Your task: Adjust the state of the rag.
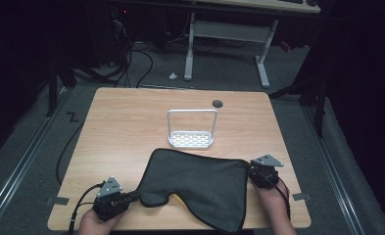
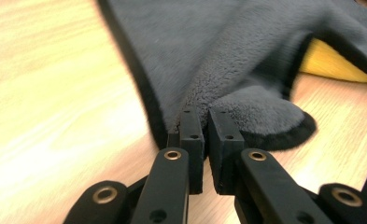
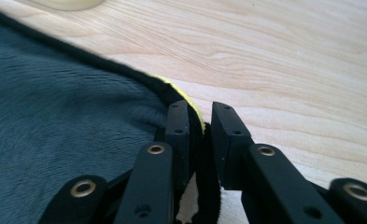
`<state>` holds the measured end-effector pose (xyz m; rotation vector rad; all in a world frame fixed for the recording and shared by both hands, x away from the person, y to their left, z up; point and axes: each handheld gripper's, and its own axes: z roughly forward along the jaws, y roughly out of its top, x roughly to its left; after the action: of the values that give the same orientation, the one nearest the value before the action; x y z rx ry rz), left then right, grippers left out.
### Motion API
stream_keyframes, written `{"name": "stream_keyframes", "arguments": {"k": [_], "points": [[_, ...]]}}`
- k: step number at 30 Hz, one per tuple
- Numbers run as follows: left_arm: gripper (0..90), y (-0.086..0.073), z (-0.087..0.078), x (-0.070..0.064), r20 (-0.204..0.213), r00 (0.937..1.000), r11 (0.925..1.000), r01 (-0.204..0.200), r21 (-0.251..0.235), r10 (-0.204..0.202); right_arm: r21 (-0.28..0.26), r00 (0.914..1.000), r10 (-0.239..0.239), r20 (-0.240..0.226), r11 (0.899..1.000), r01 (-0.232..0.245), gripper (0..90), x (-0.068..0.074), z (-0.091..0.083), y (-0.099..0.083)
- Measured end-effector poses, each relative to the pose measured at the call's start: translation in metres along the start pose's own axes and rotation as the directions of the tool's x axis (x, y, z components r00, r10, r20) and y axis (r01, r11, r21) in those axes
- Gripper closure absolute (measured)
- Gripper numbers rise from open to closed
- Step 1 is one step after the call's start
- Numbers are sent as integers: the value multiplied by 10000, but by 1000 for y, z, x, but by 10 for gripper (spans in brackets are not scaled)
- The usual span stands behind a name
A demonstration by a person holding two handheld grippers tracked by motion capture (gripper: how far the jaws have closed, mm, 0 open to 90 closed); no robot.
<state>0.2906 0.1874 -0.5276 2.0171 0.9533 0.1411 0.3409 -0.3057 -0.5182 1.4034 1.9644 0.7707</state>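
Right now the grey cloth [image 1: 200, 188] lies by the table's [image 1: 121, 127] near edge, both the left gripper [image 2: 204, 122] and the right gripper [image 3: 201, 122] pinching its corners. Uneven pulling could tug one corner free.

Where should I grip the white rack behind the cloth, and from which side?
Take the white rack by the top bar of its tall handle, coming down from above. The loop stands upright and clear of the grey cloth, while the low base lies flat against the table, probably too flat to pinch.
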Motion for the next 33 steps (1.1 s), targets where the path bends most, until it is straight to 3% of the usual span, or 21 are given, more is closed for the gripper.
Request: {"name": "stream_keyframes", "arguments": {"k": [3, 9, 12, 16, 19, 22, 25, 27, 28, 31, 33], "points": [[833, -2, 0, -1, 115, 9997, 9998, 202, -55, -201, -134, 10000, 73, -65, 9999, -74, 687, 2, -2, 1], [701, 1, -3, -6, 248, 9994, 9992, 260, -302, -253, -438, 9989, 137, -438, 9989, -156, 521, 6, -14, -1], [654, 2, -5, -8, 308, 9992, 9986, 262, -449, -249, -692, 9972, 18, -741, 9976, -70, 500, 14, -29, -8], [630, 2, -7, -7, 386, 9985, 9971, 410, -647, -386, -882, 9968, -257, -757, 9959, 189, 499, 24, -47, -14], [625, 3, -1, -11, 564, 9976, 9973, 445, -583, -412, -795, 9947, -274, -990, 9966, 195, 549, 30, -58, -23], [626, 6, 9, -20, 745, 9971, 9991, 181, -380, -153, -487, 9891, -306, -1438, 9985, 238, 750, 35, -66, -32], [626, 7, 22, -32, 686, 9965, 9988, -487, 83, 480, 3, 9816, -318, -1882, 9995, 324, 857, 43, -69, -38], [625, 5, 29, -38, 522, 9948, 9952, -896, 399, 875, 398, 9771, -345, -2099, 9982, 438, 886, 48, -68, -41], [625, 5, 30, -40, 456, 9941, 9945, -996, 328, 980, 572, 9755, -362, -2170, 9971, 497, 899, 49, -67, -43], [625, 5, 30, -39, 536, 9950, 9956, -866, 356, 847, 921, 9750, -542, -2156, 9929, 756, 900, 49, -61, -46], [625, 5, 29, -38, 626, 9944, 9955, -877, 361, 853, 970, 9766, -440, -2107, 9931, 657, 900, 46, -60, -45]]}}
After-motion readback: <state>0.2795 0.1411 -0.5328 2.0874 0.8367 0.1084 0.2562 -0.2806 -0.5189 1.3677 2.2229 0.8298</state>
